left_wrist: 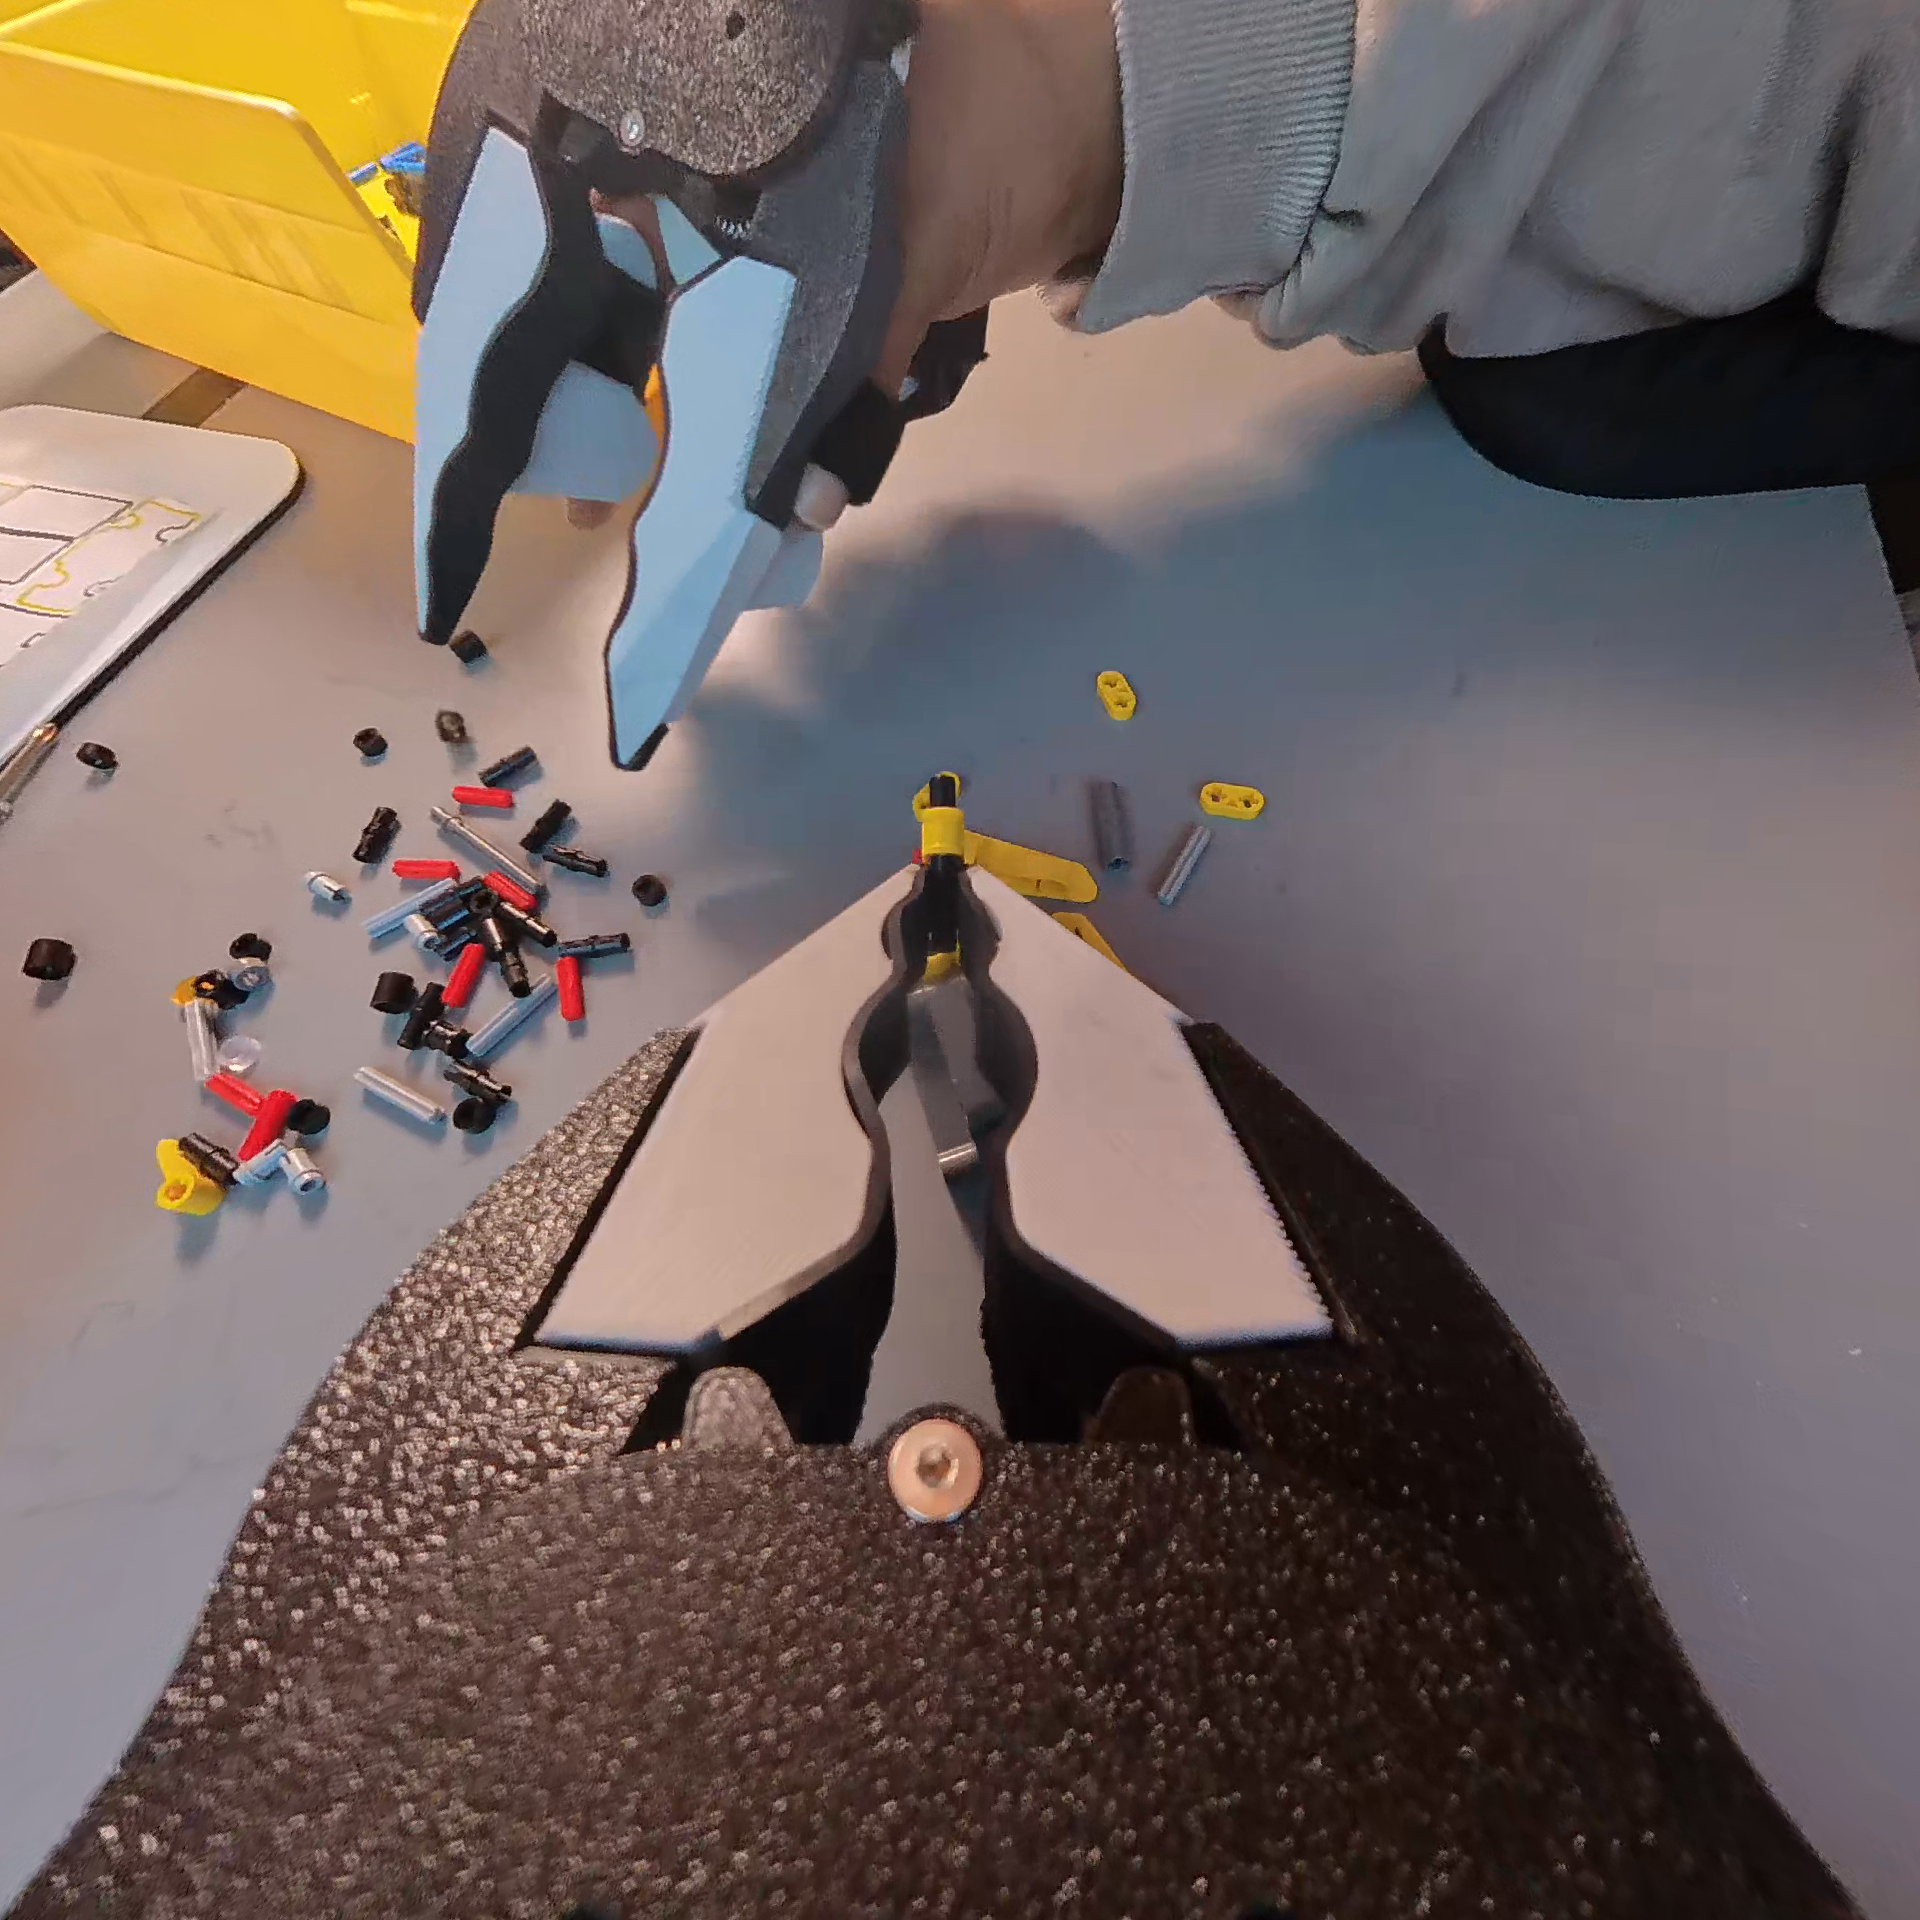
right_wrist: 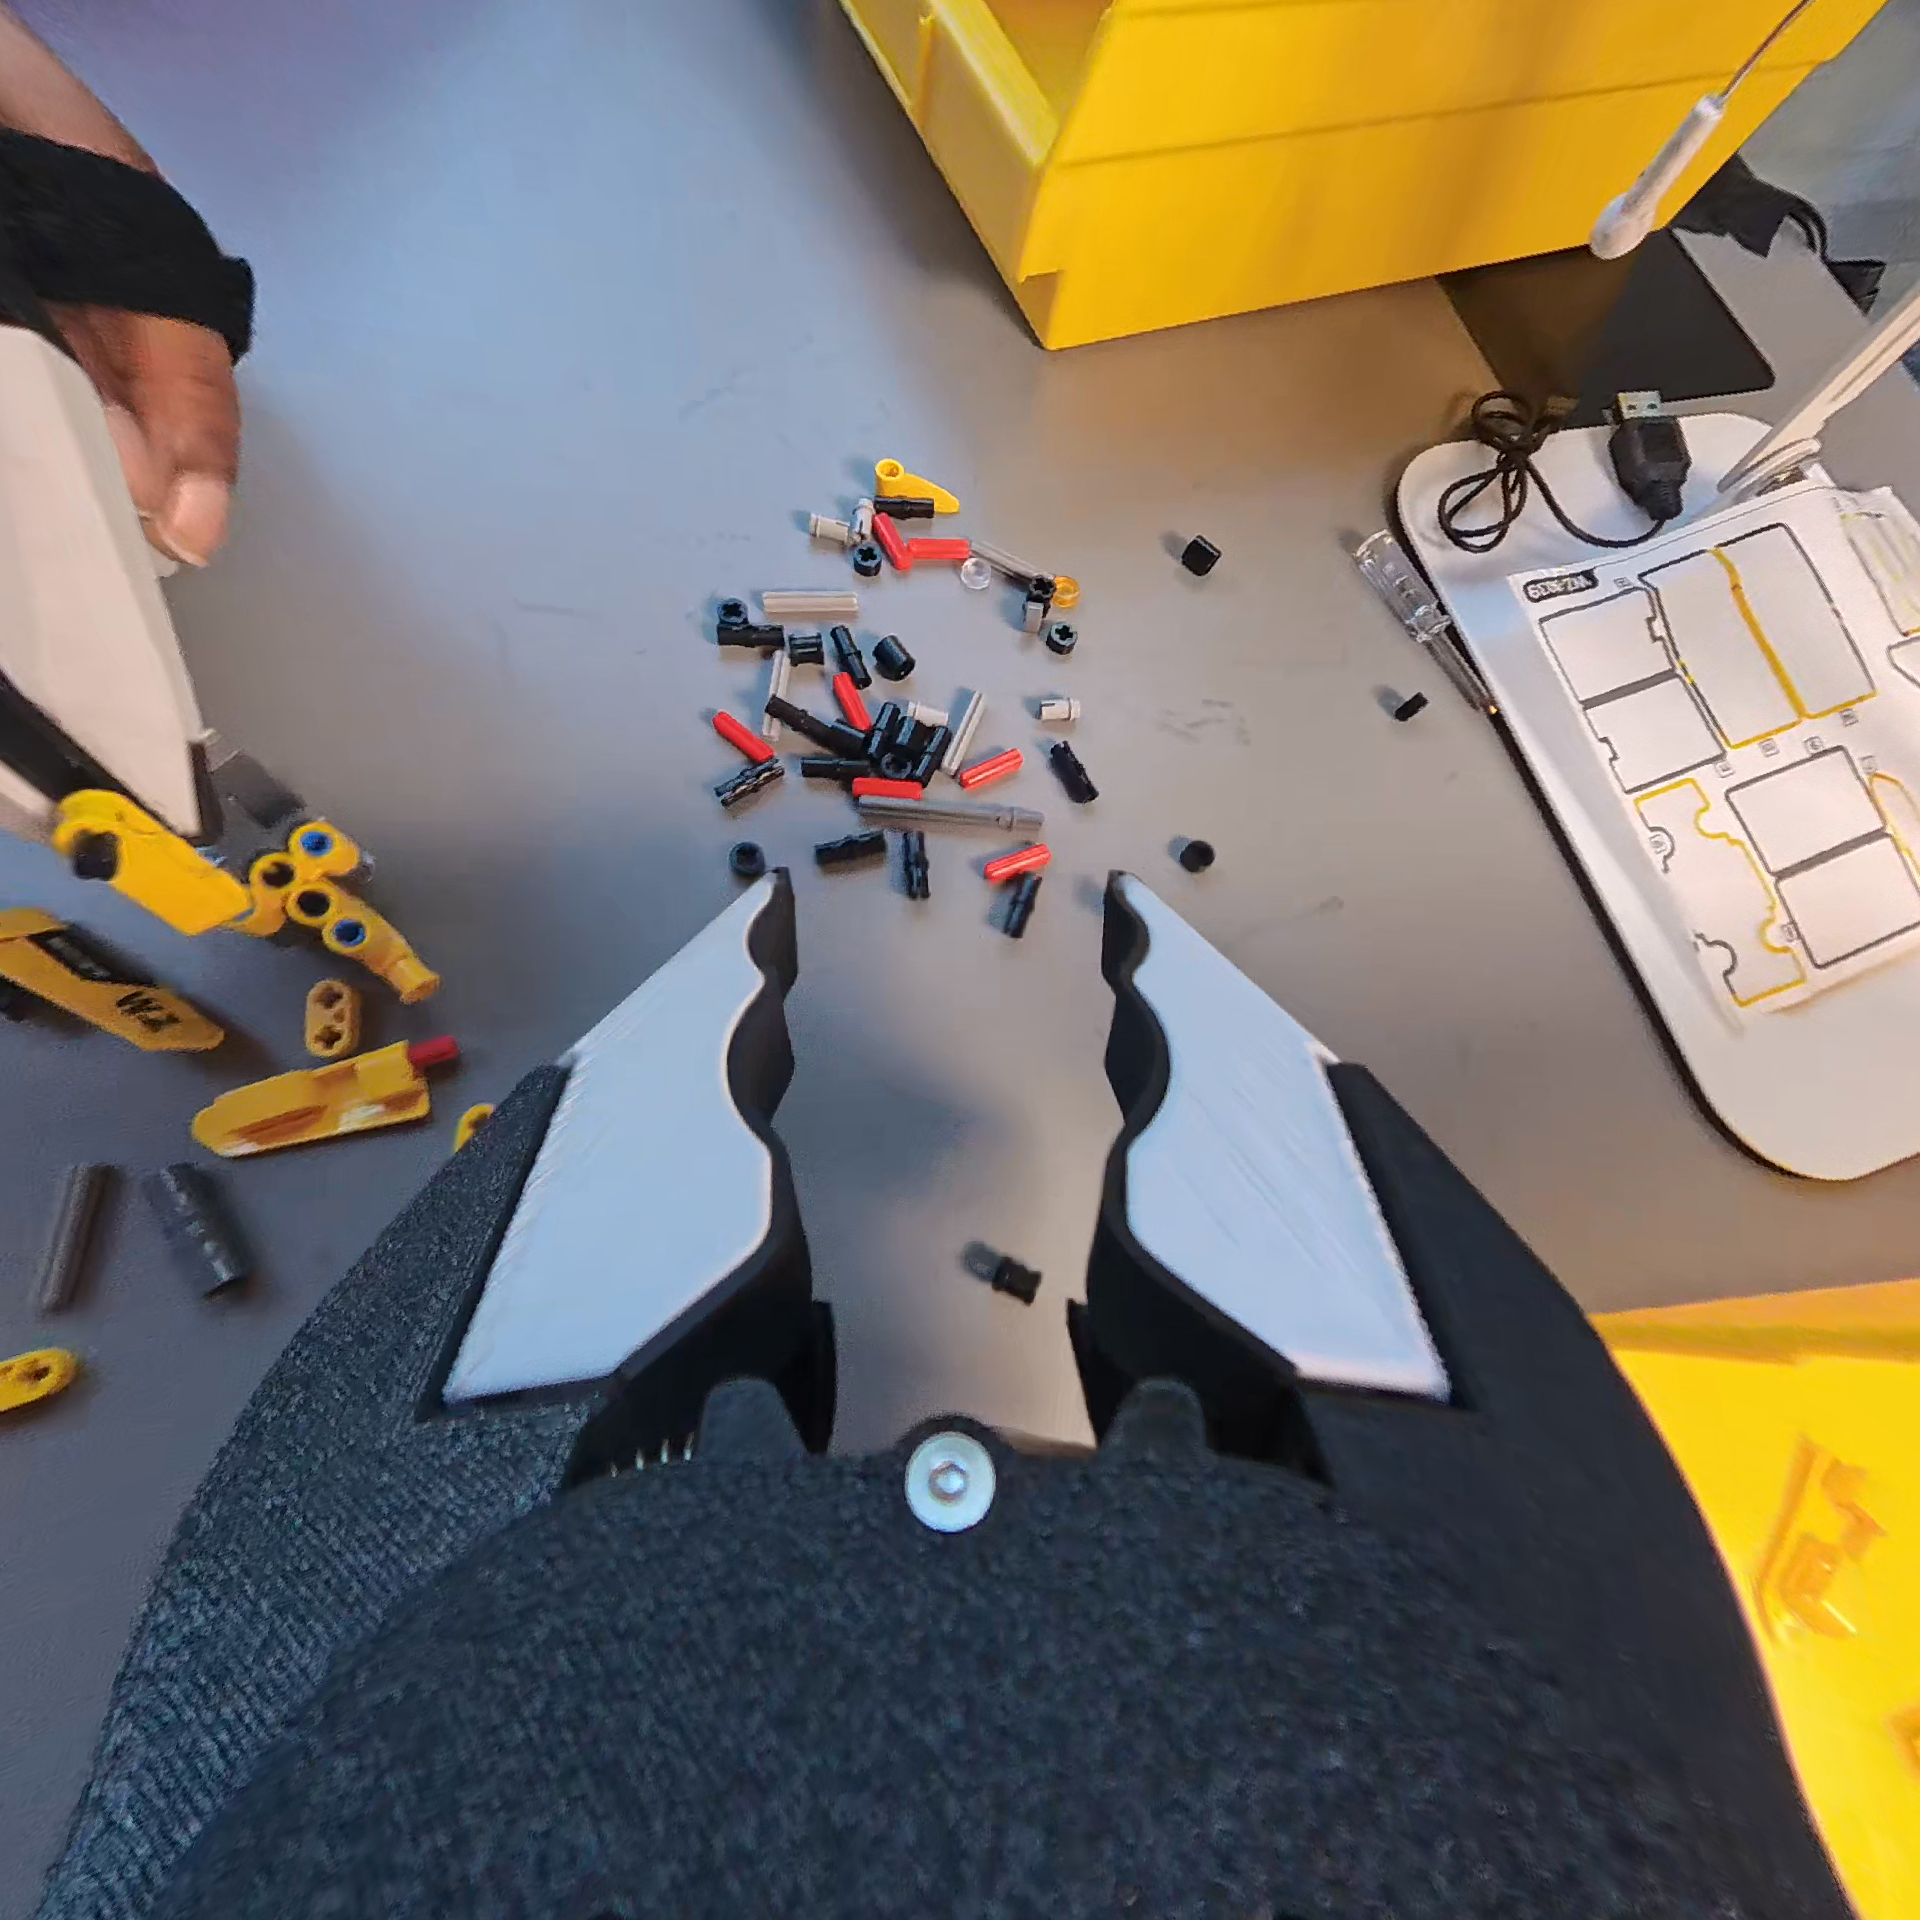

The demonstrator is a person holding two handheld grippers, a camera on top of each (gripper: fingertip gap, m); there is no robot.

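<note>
Up close, the left gripper has its jaws pressed together on a small yellow assembly, pinching it at the tips so that a black pin and yellow collar stick out just beyond them; in the right wrist view the same assembly shows as linked yellow beams with blue-lined holes, hanging at the tips of that gripper. Just right of the closed jaws lie a yellow beam, a dark grey tube, a light grey axle and two short yellow links, all on the grey table. Left of the jaws sits a loose pile of pins in black, red and grey. The right gripper has its jaws spread wide and holds nothing; its tips hover just short of the near edge of that pile, and one black pin lies on the table between its fingers, touching neither. Seen from the left wrist, this gripper points down beside the far edge of the pile. Beyond its jaws stands a yellow bin; to their right a white tray carries a printed sheet and a black cable.
</note>
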